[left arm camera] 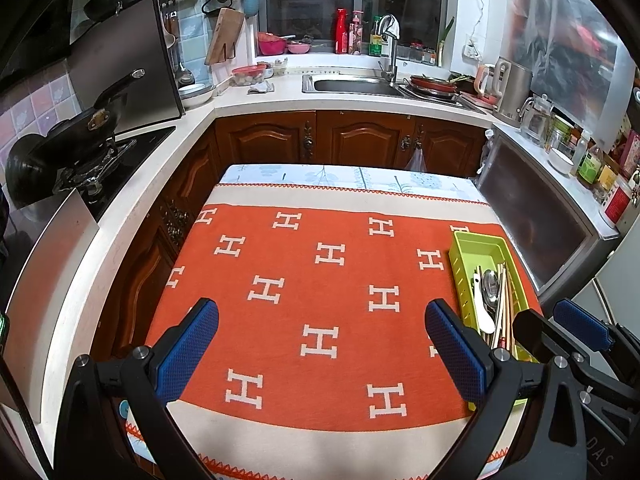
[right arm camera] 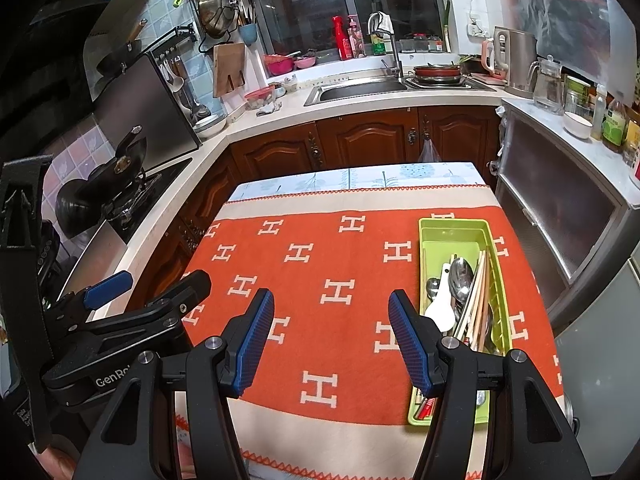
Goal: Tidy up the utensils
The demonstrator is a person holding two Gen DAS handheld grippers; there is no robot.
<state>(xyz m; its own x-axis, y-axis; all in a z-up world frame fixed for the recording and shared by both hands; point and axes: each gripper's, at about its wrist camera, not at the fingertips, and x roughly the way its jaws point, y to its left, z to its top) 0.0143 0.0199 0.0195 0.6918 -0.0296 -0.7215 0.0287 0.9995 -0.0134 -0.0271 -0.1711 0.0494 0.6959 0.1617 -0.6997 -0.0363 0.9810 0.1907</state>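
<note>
A green plastic utensil tray [right arm camera: 430, 236] lies at the right side of the orange H-patterned cloth [right arm camera: 320, 280]. It holds metal spoons [right arm camera: 460, 276], a white spoon [right arm camera: 442, 312] and wooden chopsticks [right arm camera: 478, 300]. The tray also shows in the left wrist view [left arm camera: 476, 246]. My left gripper [left arm camera: 322, 344] is open and empty over the cloth, left of the tray. My right gripper [right arm camera: 332, 336] is open and empty, with its right finger beside the tray. The right gripper shows in the left wrist view [left arm camera: 560, 328] near the tray, and the left gripper in the right wrist view [right arm camera: 148, 288].
The table stands in a kitchen. A stove with a black wok [left arm camera: 80, 128] is at the left. A sink [left arm camera: 352, 86] and wooden cabinets [left arm camera: 352, 136] are behind. A grey cabinet [left arm camera: 540, 216] with bottles and jars stands close at the right.
</note>
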